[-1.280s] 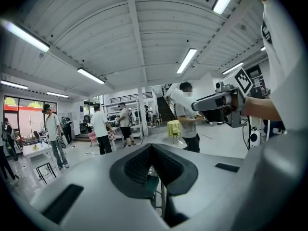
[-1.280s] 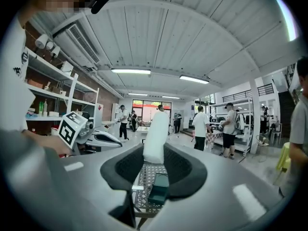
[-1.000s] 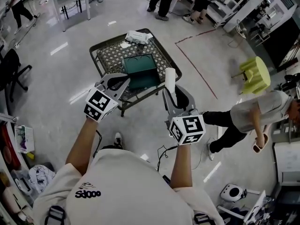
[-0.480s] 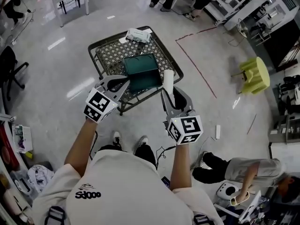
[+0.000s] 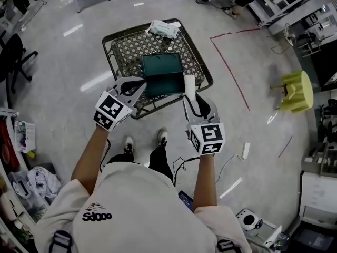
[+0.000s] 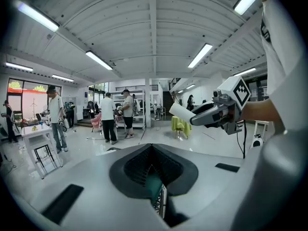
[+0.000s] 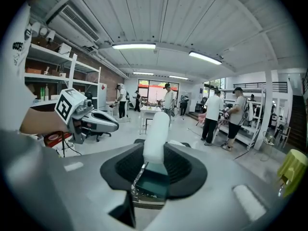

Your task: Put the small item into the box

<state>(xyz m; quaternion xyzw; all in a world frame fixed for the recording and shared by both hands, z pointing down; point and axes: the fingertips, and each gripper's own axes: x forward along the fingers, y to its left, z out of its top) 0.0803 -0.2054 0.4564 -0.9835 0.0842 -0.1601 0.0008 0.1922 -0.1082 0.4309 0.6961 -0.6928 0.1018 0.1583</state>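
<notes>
A dark green open box (image 5: 162, 74) lies on a metal mesh table (image 5: 125, 57). The small item, a white cylinder (image 5: 189, 84), stands up between the jaws of my right gripper (image 5: 192, 100), which is shut on it over the table's near right edge. In the right gripper view the cylinder (image 7: 156, 134) rises from the right gripper (image 7: 155, 160), with the green box (image 7: 154, 184) below. My left gripper (image 5: 141, 84) hangs at the box's near left corner, its jaws meeting at the tip with nothing in them. In the left gripper view the left gripper (image 6: 152, 149) shows only a thin slit.
A white packet (image 5: 162, 29) lies on the table's far edge. A yellow stool (image 5: 296, 91) stands to the right, past a red tape line (image 5: 231, 73) on the floor. A black chair (image 5: 13, 57) and clutter sit at the left. People stand beyond the table.
Both grippers have come down closer to the table, the right still holding the white cylinder. The person crouching at the right is gone from view.
</notes>
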